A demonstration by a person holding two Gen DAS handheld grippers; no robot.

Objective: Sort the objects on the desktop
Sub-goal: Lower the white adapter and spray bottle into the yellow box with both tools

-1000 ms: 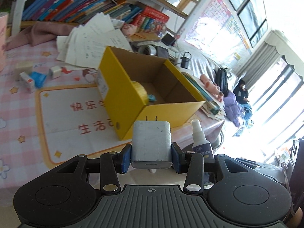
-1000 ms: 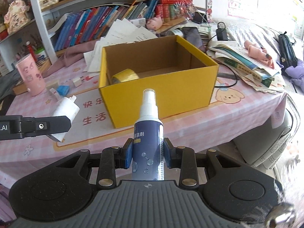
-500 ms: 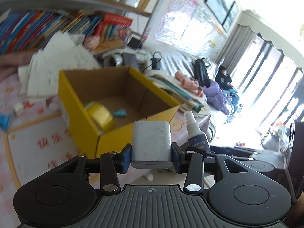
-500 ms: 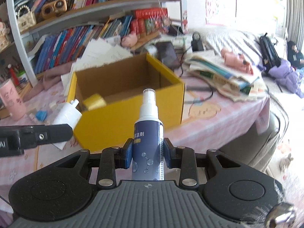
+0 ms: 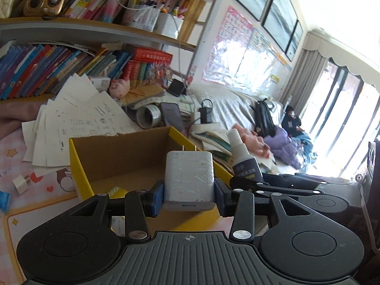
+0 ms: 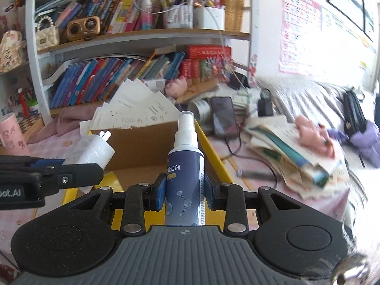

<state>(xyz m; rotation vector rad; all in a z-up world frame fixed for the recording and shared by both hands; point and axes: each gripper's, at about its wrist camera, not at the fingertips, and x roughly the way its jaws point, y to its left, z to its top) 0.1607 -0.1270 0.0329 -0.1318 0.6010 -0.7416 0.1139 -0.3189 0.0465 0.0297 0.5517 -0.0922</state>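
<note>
My left gripper (image 5: 189, 198) is shut on a white plug charger (image 5: 189, 178), prongs up, held over the open yellow cardboard box (image 5: 78, 166). My right gripper (image 6: 184, 190) is shut on a dark blue spray bottle (image 6: 185, 173) with a white nozzle, upright, over the box's right wall (image 6: 211, 152). The bottle also shows in the left wrist view (image 5: 243, 159), and the charger in the right wrist view (image 6: 90, 150). A yellow tape roll (image 5: 118, 192) lies inside the box, mostly hidden.
Loose papers (image 5: 78, 116) lie behind the box. A small white cube (image 5: 21, 182) sits on the pink tablecloth at left. A clear tape roll (image 5: 148, 116), a phone (image 6: 223, 116) and a pile of books (image 6: 292, 154) lie at right. A bookshelf (image 6: 118, 71) stands behind.
Both grippers have moved forward and up with their loads, from in front of the box to over its opening. The box now fills the lower middle of both views.
</note>
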